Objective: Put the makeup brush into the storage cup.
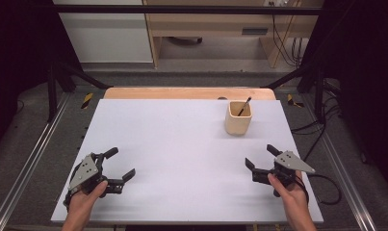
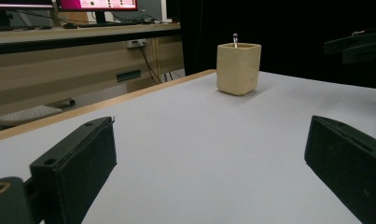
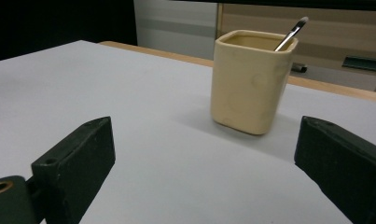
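- Left tongs point(image 1: 120, 164), near the table's point(image 1: 182, 144) front left corner, are released: jaws spread wide, nothing between them, held in a person's left hand point(image 1: 85, 192).
- Right tongs point(image 1: 260, 157), near the front right edge, are likewise released and empty, gripped by the right hand point(image 1: 285, 185).
- Both sit low over the white table, well apart from each other.
- Farther back on the right stands the beige square cup point(image 1: 238, 117), upright, ahead of the right tongs and well apart from them.
- A thin dark-handled brush point(image 1: 244, 106) leans inside the cup, its tip above the rim.
- Beyond the table's wooden back edge, a wooden desk point(image 1: 220, 24).
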The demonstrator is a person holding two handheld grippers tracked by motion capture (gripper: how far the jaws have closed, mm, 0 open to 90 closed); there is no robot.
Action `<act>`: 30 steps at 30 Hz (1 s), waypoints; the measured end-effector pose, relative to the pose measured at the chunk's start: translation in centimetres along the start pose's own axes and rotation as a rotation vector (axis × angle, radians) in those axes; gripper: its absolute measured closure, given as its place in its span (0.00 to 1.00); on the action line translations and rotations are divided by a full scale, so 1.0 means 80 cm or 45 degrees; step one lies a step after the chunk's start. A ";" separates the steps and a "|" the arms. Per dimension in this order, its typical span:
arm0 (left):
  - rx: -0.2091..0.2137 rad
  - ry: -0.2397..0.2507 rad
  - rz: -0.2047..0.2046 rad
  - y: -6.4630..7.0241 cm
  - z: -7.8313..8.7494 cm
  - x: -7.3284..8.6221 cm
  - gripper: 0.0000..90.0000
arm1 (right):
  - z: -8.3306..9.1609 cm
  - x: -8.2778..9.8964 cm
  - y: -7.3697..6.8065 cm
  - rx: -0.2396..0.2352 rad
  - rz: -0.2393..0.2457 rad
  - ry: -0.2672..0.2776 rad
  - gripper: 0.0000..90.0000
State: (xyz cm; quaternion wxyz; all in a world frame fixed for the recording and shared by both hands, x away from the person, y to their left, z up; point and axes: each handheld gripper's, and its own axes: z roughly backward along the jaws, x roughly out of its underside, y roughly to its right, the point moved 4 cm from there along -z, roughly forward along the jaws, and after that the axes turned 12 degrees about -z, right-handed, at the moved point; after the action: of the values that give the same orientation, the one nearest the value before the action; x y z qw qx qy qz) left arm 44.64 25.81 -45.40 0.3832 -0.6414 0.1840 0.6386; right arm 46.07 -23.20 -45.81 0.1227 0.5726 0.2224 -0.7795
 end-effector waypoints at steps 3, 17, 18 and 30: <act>0.000 -0.002 -0.001 0.000 0.001 0.000 0.02 | -0.004 0.005 -0.004 -0.015 0.012 0.005 0.06; 0.001 0.004 -0.005 0.001 0.001 -0.001 0.02 | -0.013 0.012 -0.011 -0.019 0.043 0.035 0.03; 0.001 0.004 -0.005 0.001 0.001 -0.001 0.02 | -0.013 0.012 -0.011 -0.019 0.043 0.035 0.03; -0.001 -0.006 -0.015 0.002 0.001 -0.001 0.02 | -0.019 0.016 -0.010 -0.021 0.063 0.041 0.03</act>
State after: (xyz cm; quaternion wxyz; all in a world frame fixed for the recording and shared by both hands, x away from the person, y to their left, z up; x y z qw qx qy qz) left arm 44.46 25.70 -45.36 0.3871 -0.6413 0.1790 0.6378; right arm 46.64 -21.69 -47.22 0.1430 0.5892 0.2166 -0.7651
